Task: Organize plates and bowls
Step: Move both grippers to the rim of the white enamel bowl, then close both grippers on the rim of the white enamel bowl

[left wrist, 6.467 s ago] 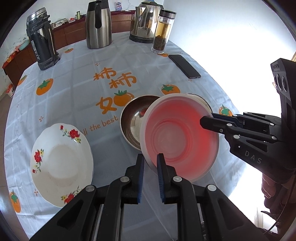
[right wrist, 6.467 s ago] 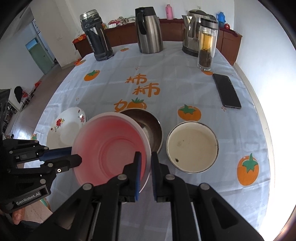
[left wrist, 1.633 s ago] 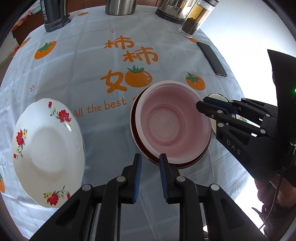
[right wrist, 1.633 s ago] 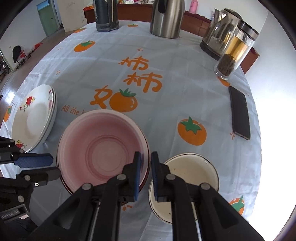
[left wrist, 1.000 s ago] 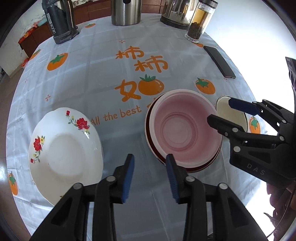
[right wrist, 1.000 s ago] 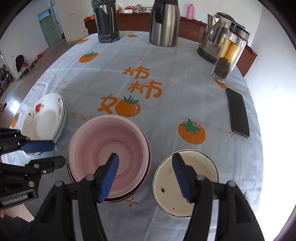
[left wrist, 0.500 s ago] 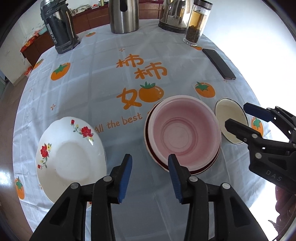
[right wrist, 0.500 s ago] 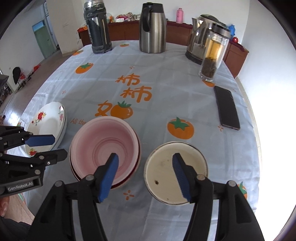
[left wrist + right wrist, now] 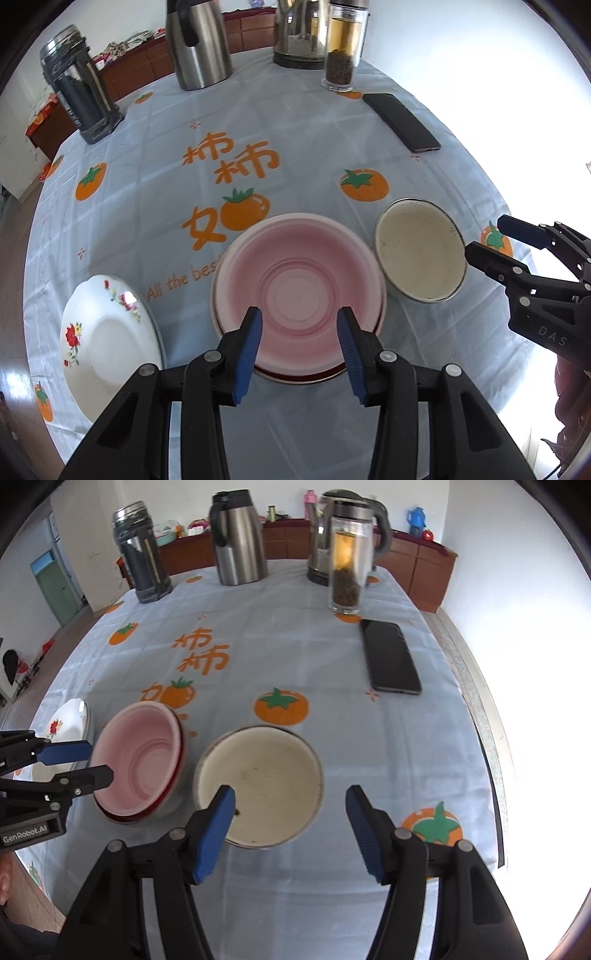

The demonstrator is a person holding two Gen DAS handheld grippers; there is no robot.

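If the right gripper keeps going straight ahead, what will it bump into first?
Probably the cream bowl. The right gripper is open and empty, and the bowl sits on the tablecloth just ahead between its fingers. How high it hovers is hard to judge, so it might pass over the rim.

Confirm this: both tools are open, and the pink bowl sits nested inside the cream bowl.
Not quite. Both tools, left and right, are open, but the pink bowl sits nested in a dark red bowl. The cream bowl stands apart beside it, as the right wrist view shows.
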